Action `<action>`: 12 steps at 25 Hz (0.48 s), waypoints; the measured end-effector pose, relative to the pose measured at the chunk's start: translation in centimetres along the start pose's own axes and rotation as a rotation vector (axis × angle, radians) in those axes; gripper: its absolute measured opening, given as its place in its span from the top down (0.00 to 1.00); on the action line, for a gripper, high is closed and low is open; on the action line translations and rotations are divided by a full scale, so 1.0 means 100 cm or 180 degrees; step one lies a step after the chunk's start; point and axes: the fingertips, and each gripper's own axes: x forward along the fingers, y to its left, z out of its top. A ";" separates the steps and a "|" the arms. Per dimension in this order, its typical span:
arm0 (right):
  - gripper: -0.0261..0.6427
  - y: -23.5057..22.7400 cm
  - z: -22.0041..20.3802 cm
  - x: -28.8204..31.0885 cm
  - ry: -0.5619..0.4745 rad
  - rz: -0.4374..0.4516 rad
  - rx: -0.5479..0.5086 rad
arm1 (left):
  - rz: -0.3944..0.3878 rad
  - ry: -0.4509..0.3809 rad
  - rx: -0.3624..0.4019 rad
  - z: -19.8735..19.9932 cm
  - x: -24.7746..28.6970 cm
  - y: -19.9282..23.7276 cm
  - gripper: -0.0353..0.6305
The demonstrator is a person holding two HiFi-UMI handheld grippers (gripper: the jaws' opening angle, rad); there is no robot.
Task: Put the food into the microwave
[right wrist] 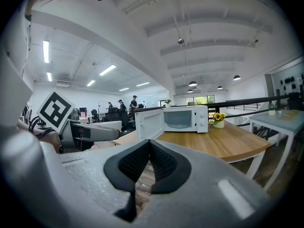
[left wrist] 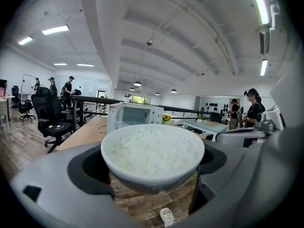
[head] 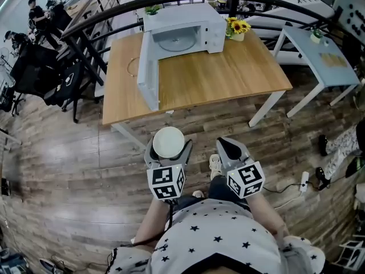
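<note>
Left gripper view has the left gripper (left wrist: 152, 167) spread pretty wide, its jaws clamped on either side of a white bowl of rice (left wrist: 153, 151), which it holds level. The right gripper (right wrist: 149, 144) carries nothing, pads pinched together at the tips. Both are over the plank floor (head: 68, 170), on the near side of the wooden table (head: 228, 79). The microwave (head: 182, 30) sits at the table's far edge, door (head: 147, 70) swung open to the left.
</note>
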 end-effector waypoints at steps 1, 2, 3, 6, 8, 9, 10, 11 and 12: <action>0.95 -0.001 -0.001 0.002 0.0003 0.0003 0.0005 | 0.0007 0.0001 -0.0003 0.000 0.002 0.001 0.19; 0.95 -0.003 -0.001 0.004 0.0005 0.0007 0.0010 | 0.0013 0.0001 -0.0001 0.000 0.004 0.002 0.19; 0.95 -0.004 -0.002 0.006 0.0006 0.0010 0.0014 | 0.0019 0.0002 0.0004 0.000 0.006 0.003 0.19; 0.95 -0.011 -0.002 0.016 -0.0004 0.0020 0.0016 | 0.0021 0.0005 0.0009 0.000 0.017 0.004 0.19; 0.95 -0.017 -0.001 0.024 -0.0016 0.0031 0.0011 | 0.0013 0.0009 0.0012 0.001 0.027 0.004 0.19; 0.95 -0.021 0.001 0.029 -0.0023 0.0037 0.0008 | 0.0010 0.0013 0.0014 0.002 0.032 0.004 0.19; 0.95 -0.026 0.004 0.034 -0.0030 0.0044 0.0006 | 0.0009 0.0015 0.0017 0.004 0.038 0.004 0.19; 0.95 -0.031 0.007 0.038 -0.0038 0.0049 0.0006 | 0.0008 0.0014 0.0020 0.007 0.045 0.004 0.19; 0.95 -0.037 0.009 0.043 -0.0044 0.0052 0.0008 | 0.0009 0.0012 0.0023 0.010 0.052 0.004 0.19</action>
